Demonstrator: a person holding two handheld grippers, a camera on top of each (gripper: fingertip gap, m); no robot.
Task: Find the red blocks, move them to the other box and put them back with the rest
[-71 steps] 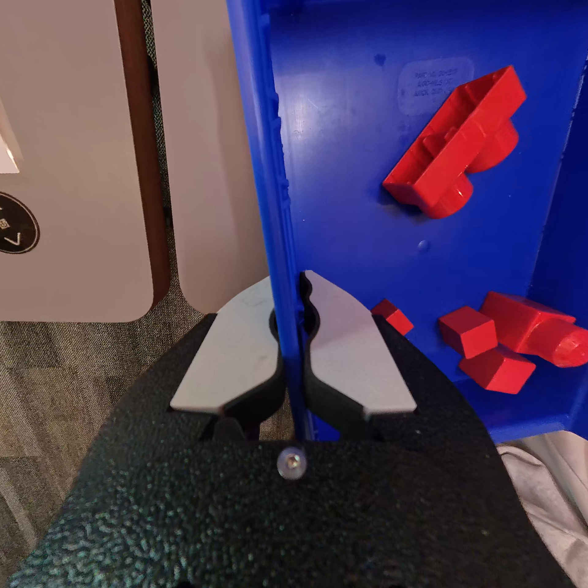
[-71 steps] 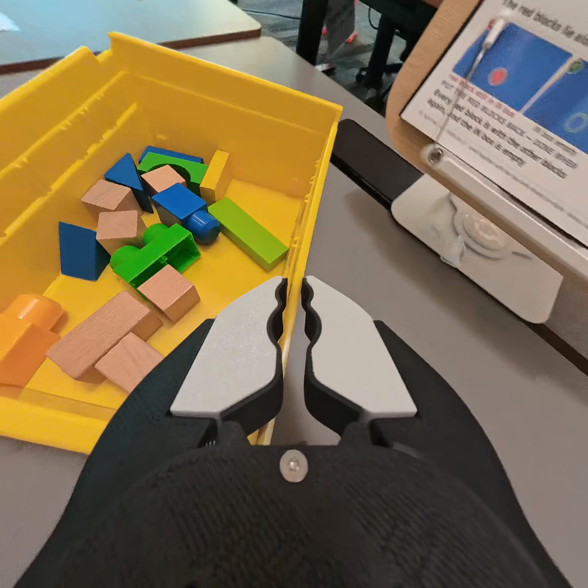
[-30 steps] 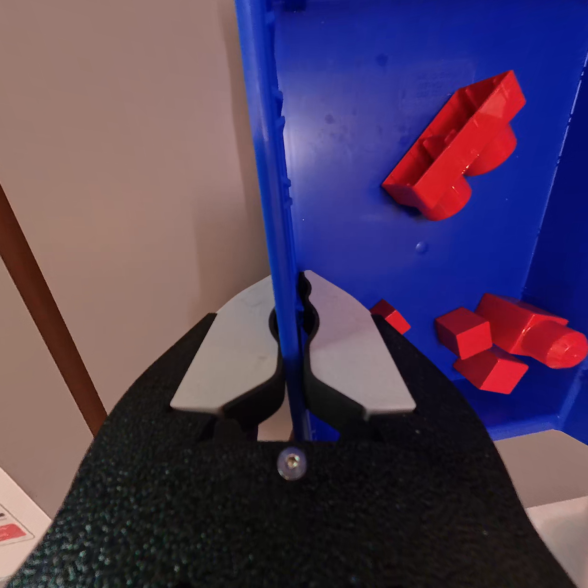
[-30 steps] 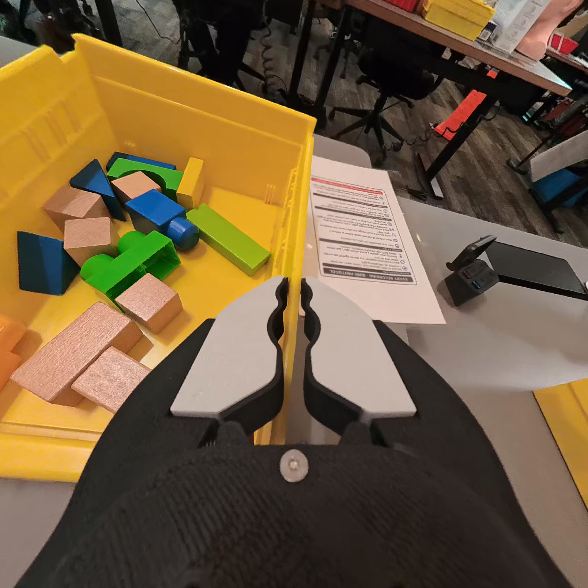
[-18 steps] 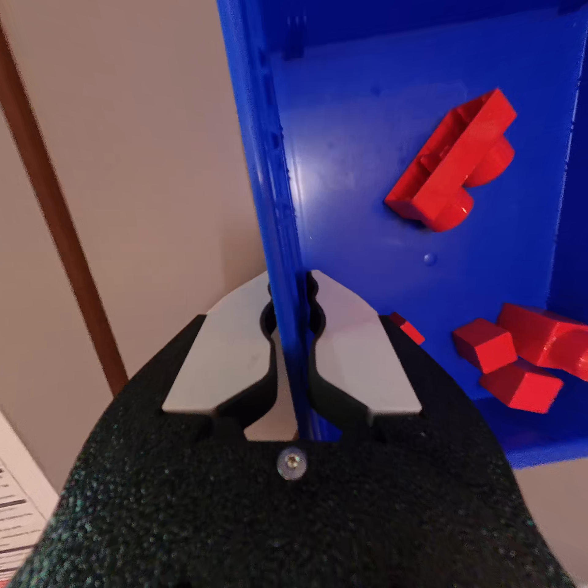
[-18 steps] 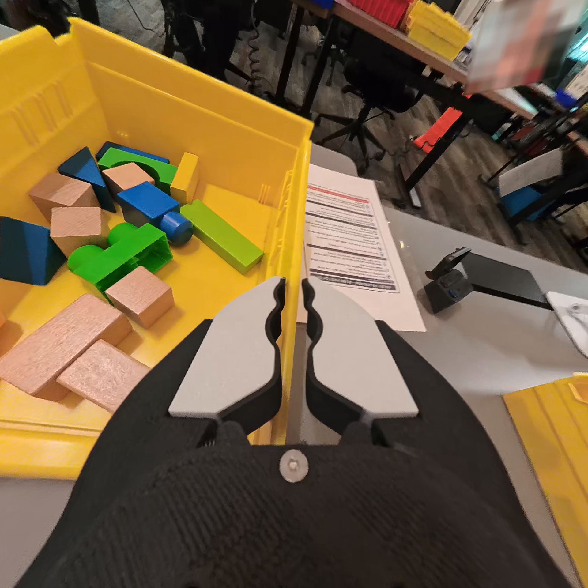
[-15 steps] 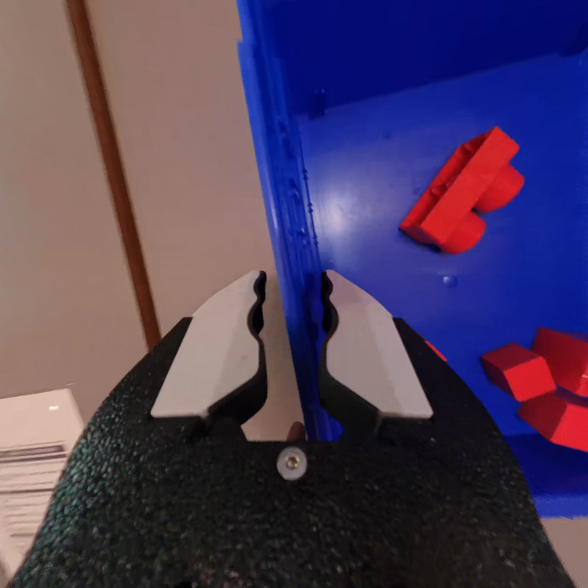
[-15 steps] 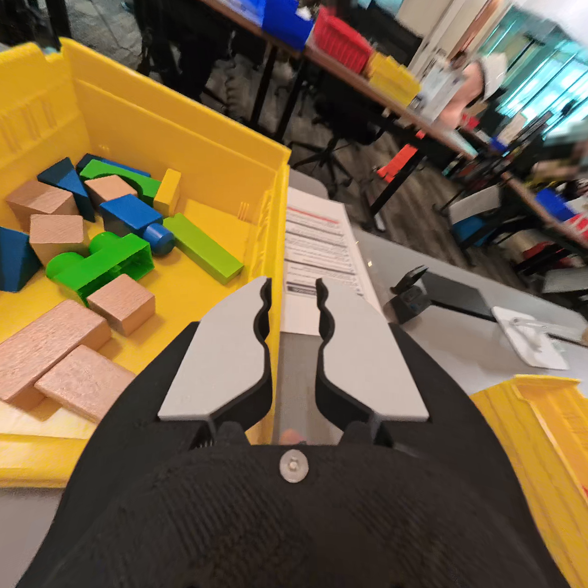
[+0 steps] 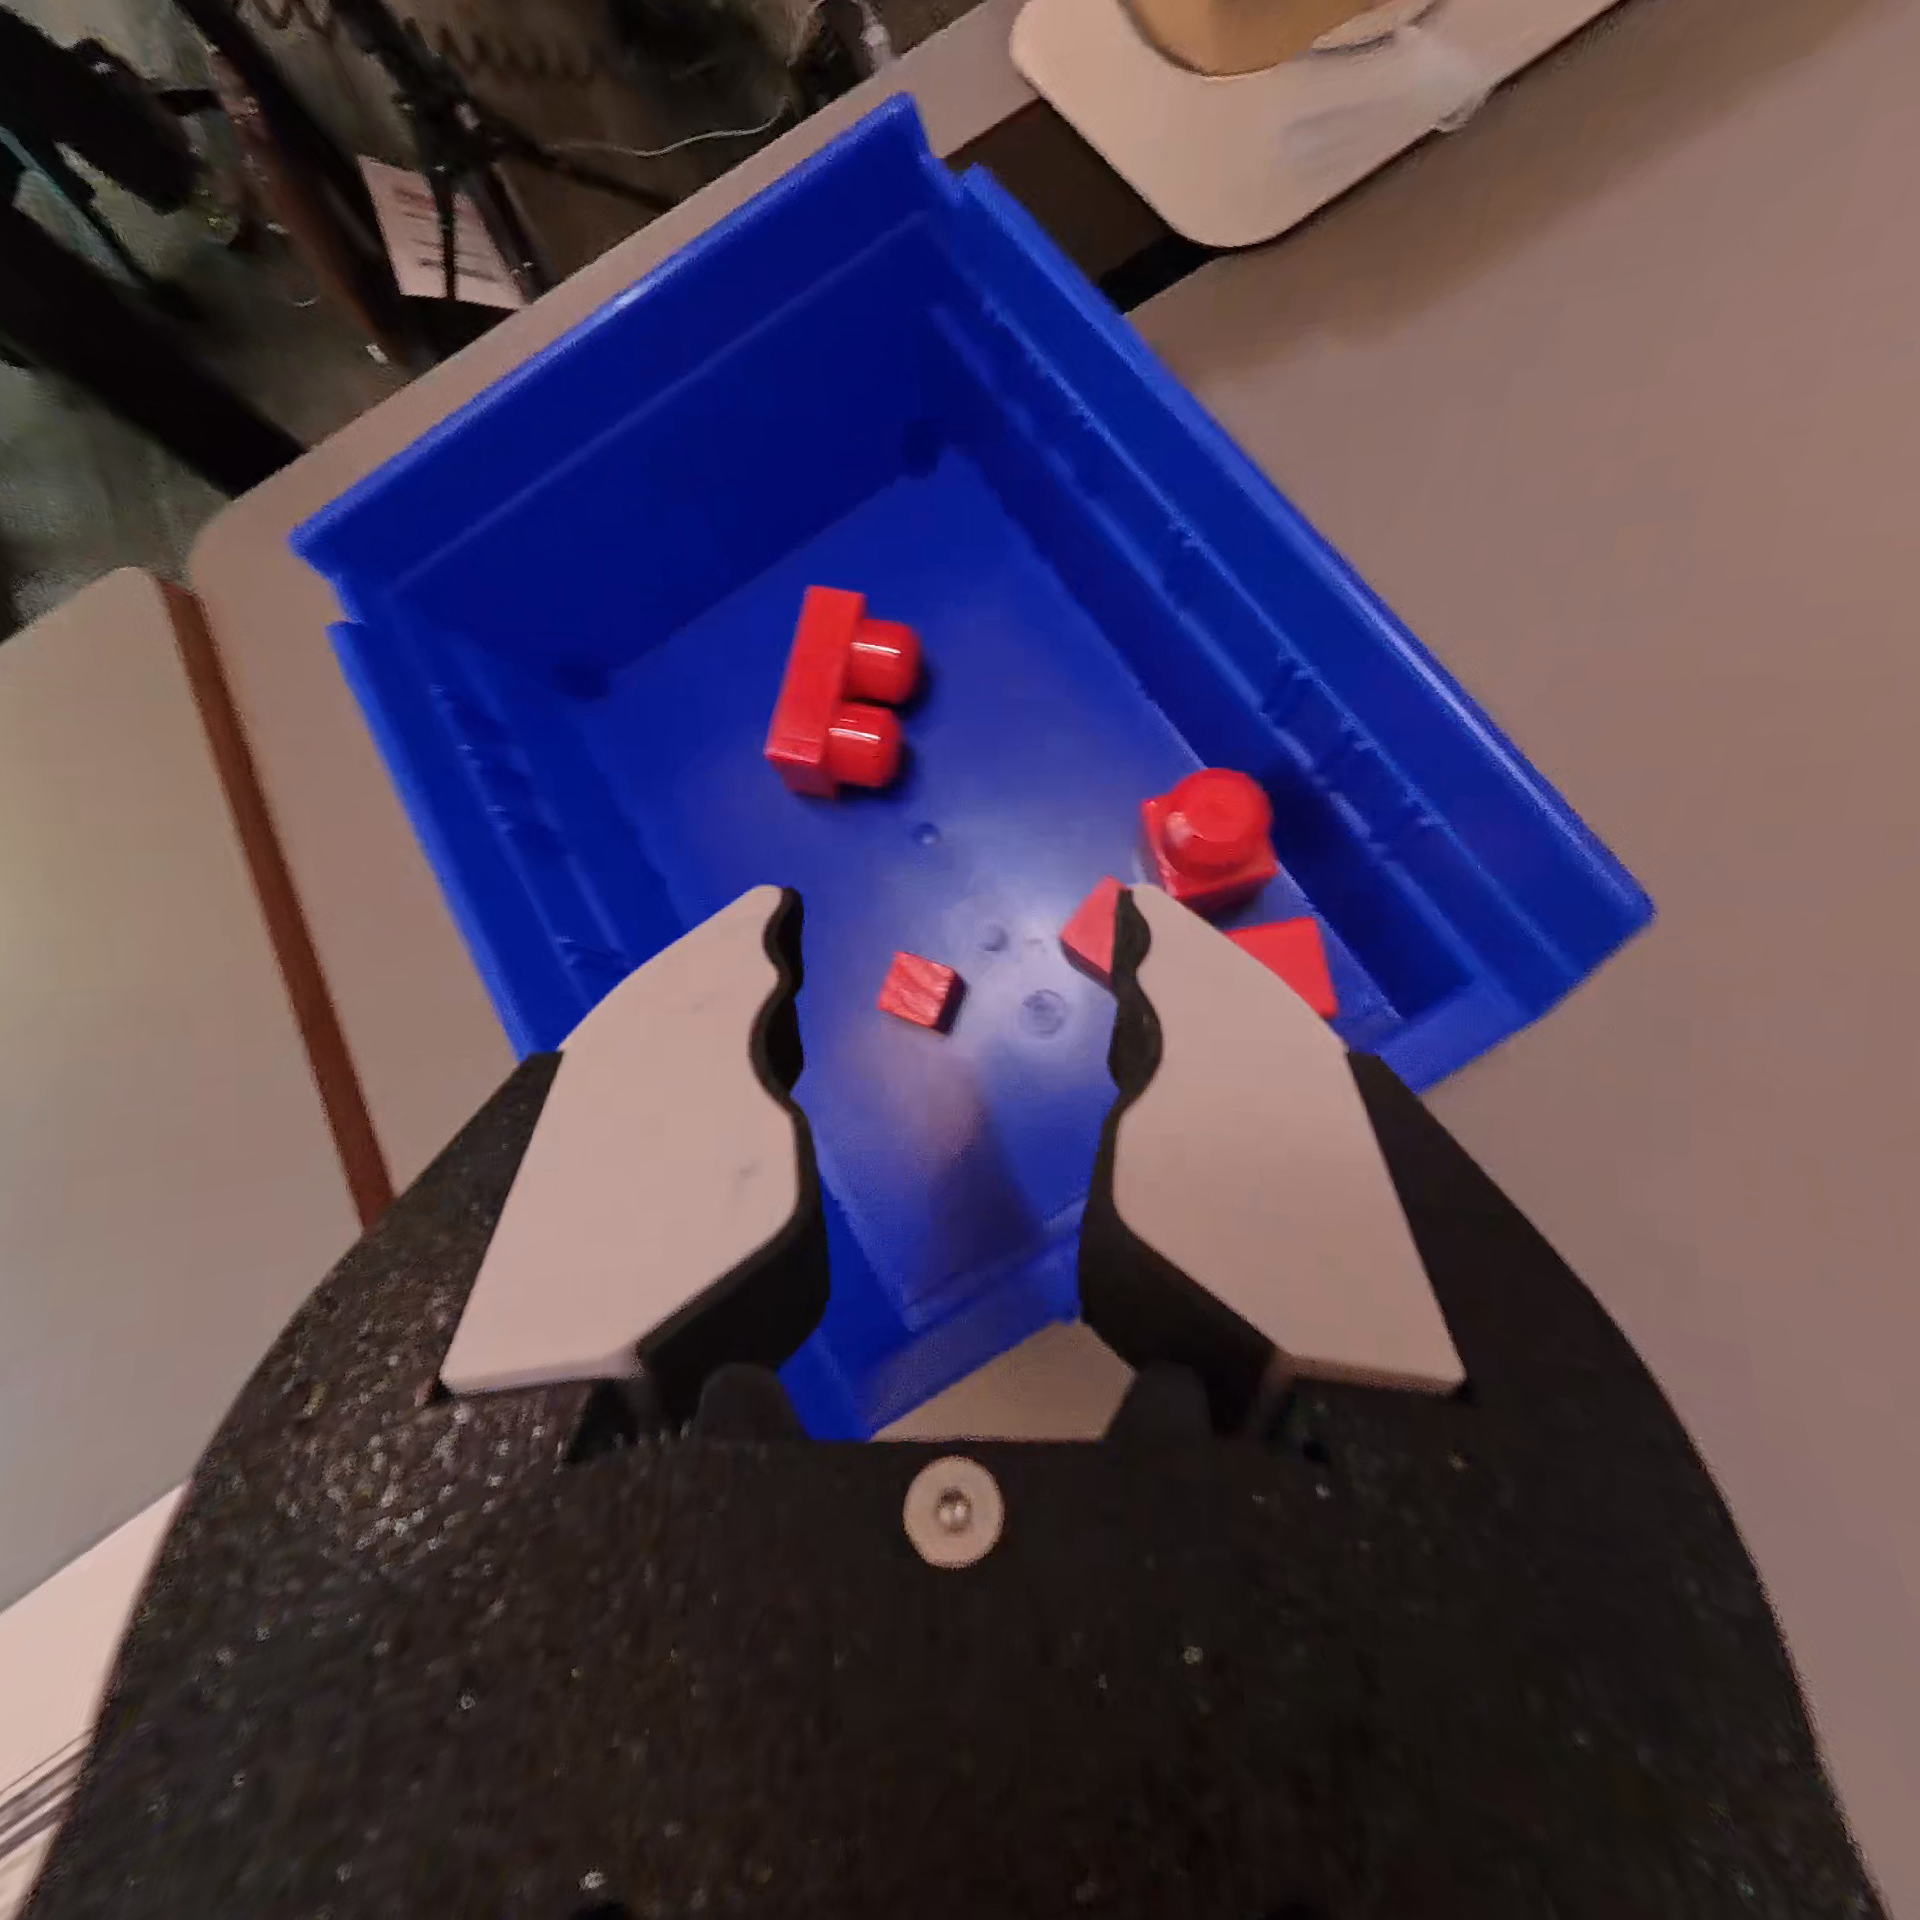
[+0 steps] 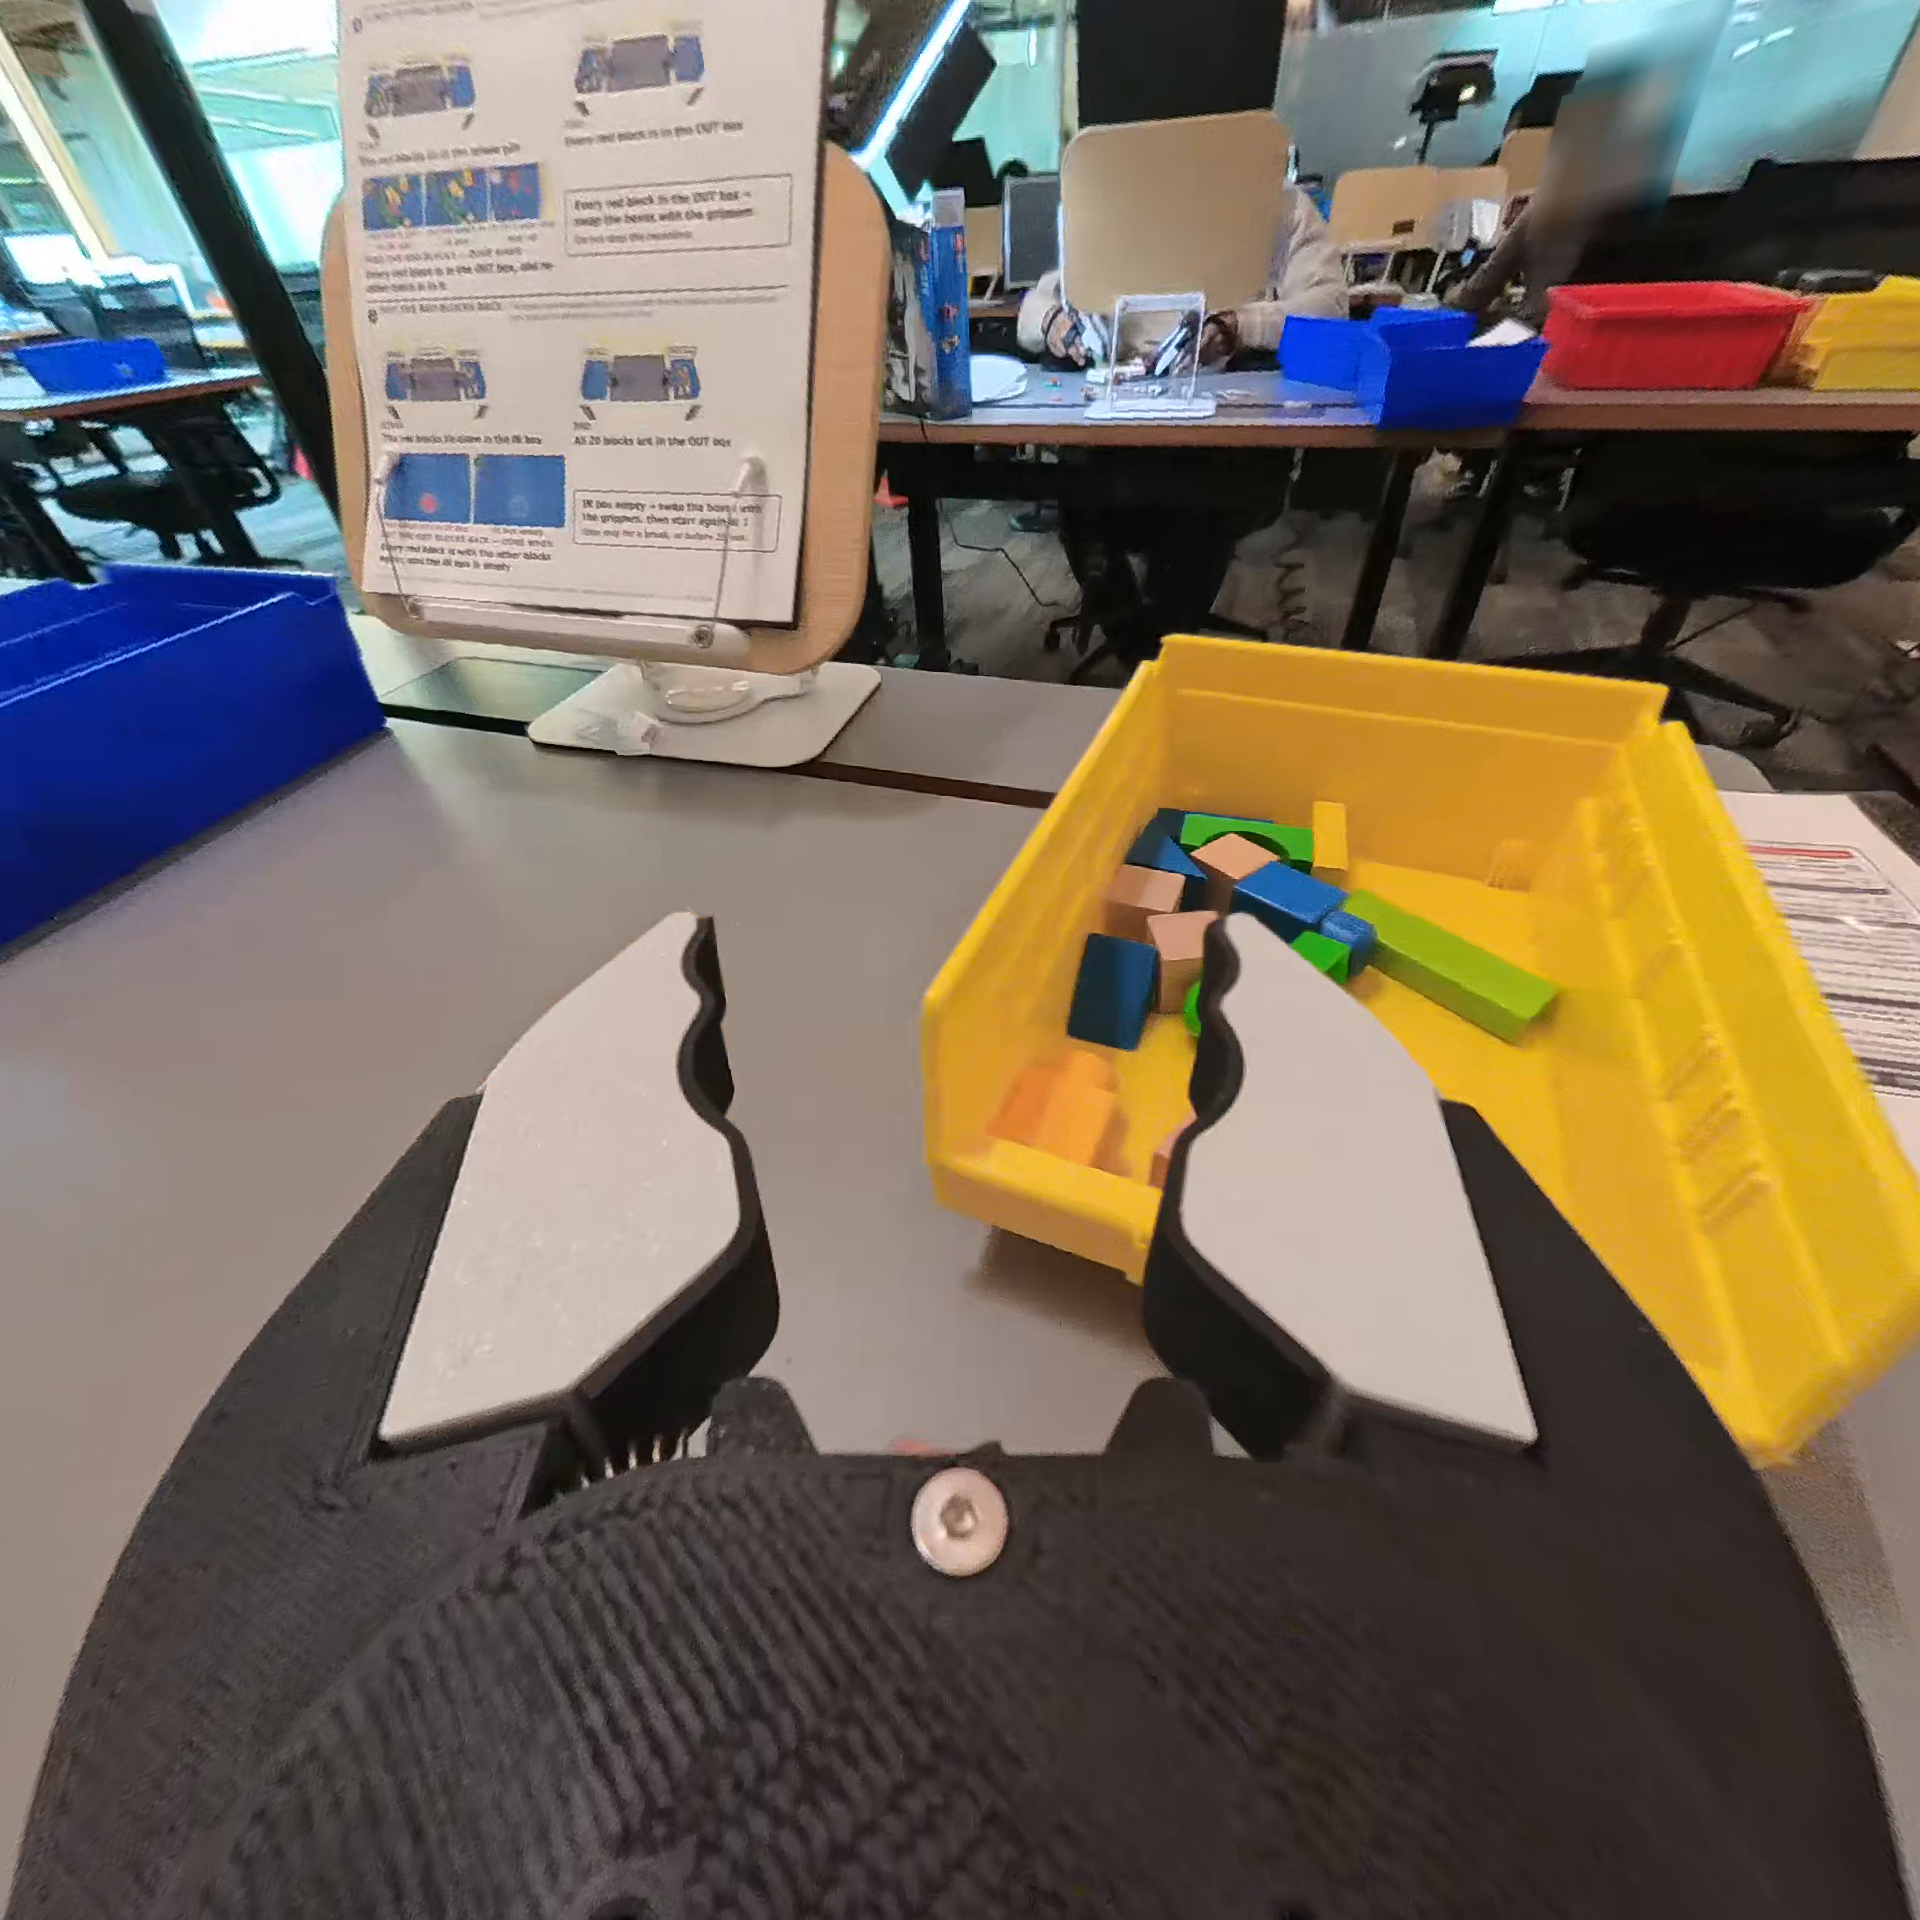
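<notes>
We hold left gripper (image 9: 956, 935) above blue box (image 9: 665, 457), fingers apart, nothing between pads. Red blocks (image 9: 842, 707) lie loose on box floor: one mid-floor, most toward near-right corner. Right gripper (image 10: 956, 956) hovers over bare table (image 10: 416, 935) beside yellow box (image 10: 1403, 727), fingers wide apart, nothing held. Yellow box sits near table's far-right edge, holding the other blocks (image 10: 1455, 971), no reds. We judge open jaws ready for picking reds.
</notes>
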